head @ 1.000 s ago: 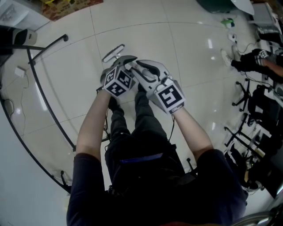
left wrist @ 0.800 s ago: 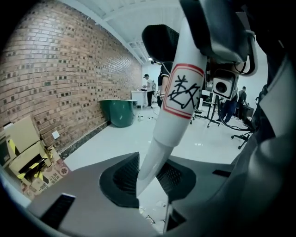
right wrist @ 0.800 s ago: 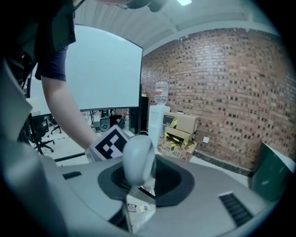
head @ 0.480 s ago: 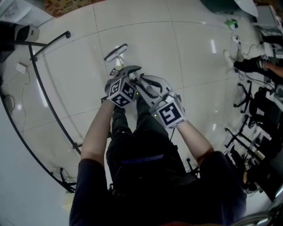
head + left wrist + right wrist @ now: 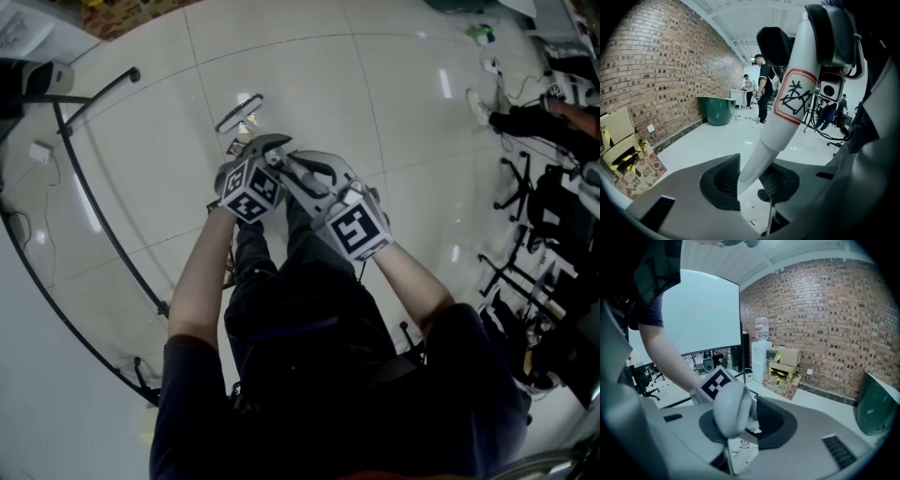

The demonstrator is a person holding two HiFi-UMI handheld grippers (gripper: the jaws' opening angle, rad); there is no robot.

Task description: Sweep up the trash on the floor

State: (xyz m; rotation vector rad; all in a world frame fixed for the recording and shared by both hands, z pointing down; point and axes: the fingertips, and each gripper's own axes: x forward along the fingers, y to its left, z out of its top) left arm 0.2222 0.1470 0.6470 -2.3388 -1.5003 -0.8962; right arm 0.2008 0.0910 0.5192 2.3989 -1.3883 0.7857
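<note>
The broom handle slants down and forward to the floor.

Floor scraps (pale bits) are too small to name.

The white handle bears a red-bordered label with black strokes that cannot be read.

The broom has a white handle with a red-framed label, and it slants up and to the right in the left gripper view. Its rounded top end fills the middle of the right gripper view. Its narrow grey head is down on the white tile floor. Small scraps of trash lie just beside the head, one a reddish wrapper.
</note>
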